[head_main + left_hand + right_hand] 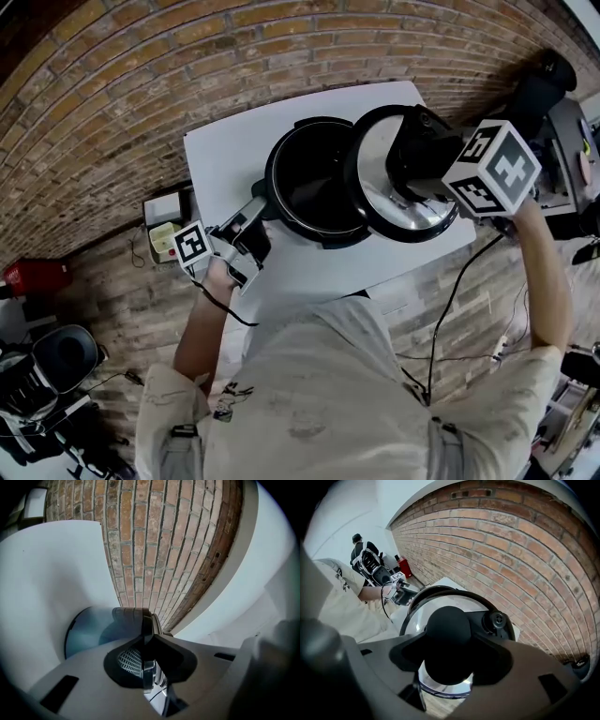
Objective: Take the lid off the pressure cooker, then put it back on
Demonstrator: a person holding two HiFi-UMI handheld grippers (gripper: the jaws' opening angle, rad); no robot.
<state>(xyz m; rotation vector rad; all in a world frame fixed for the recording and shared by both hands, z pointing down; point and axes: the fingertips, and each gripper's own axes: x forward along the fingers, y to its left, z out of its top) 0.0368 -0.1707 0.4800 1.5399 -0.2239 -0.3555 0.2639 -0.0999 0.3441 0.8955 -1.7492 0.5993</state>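
Right gripper (pixel 449 660) points steeply down, jaws wide, clamped on the lid's (pixel 375 202) black knob (pixel 447 639) | lid tilted, overlapping the open pressure cooker's (pixel 314 183) right rim (brick wall (pixel 525 550) well beyond) | left gripper (pixel 147 663) level, pinching the side handle (pixel 131 614) | table (pixel 230 141) edge beside it

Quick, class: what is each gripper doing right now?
Left gripper: shut on the pot handle.
Right gripper: shut on the knob of the lid.
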